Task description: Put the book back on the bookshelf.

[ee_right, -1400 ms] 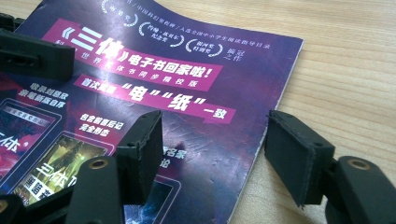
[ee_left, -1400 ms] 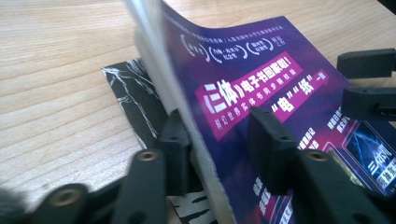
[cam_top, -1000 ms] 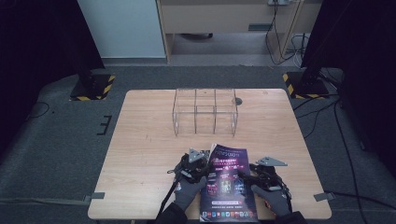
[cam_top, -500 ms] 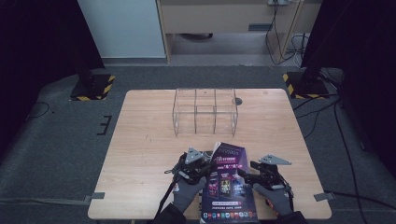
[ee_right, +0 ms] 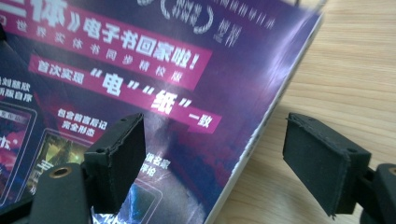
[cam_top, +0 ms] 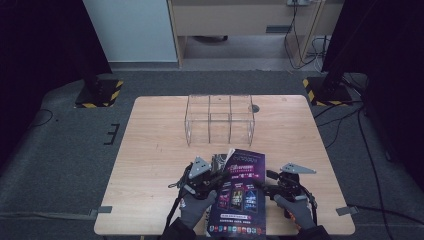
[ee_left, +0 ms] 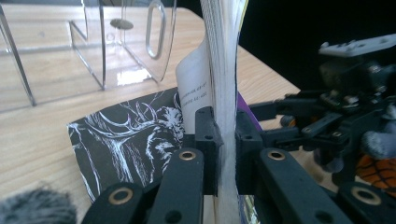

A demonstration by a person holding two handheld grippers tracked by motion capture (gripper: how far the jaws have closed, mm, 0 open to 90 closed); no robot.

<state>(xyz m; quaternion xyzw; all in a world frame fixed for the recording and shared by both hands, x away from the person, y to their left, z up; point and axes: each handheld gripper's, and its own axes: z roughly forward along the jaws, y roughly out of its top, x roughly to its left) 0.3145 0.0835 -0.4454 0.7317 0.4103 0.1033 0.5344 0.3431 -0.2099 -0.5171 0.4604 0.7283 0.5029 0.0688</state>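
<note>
A thick book with a purple cover point(cam_top: 240, 190) rests on the near part of the wooden table point(cam_top: 155, 150), tilted up on its left side. My left gripper point(cam_top: 218, 178) is shut on the book's block of pages point(ee_left: 222, 56) at that edge. In the left gripper view my left gripper point(ee_left: 226, 135) clamps the white pages, and a black leaf with a white deer drawing point(ee_left: 135, 135) droops onto the table. My right gripper point(cam_top: 264, 187) is open at the book's right edge. In the right gripper view my right gripper point(ee_right: 233, 154) has one jaw over the purple cover point(ee_right: 154, 70) and the other over bare wood.
A clear acrylic organiser point(cam_top: 220, 119) with several compartments stands at the middle back of the table, also close ahead in the left gripper view point(ee_left: 116, 42). Bare wood point(ee_right: 355, 70) lies to the book's right. Dark floor and stands surround the table.
The book's left side has been raised by my left gripper, so the cover tilts and the dark leaf now shows beneath it. My right gripper has barely moved.
</note>
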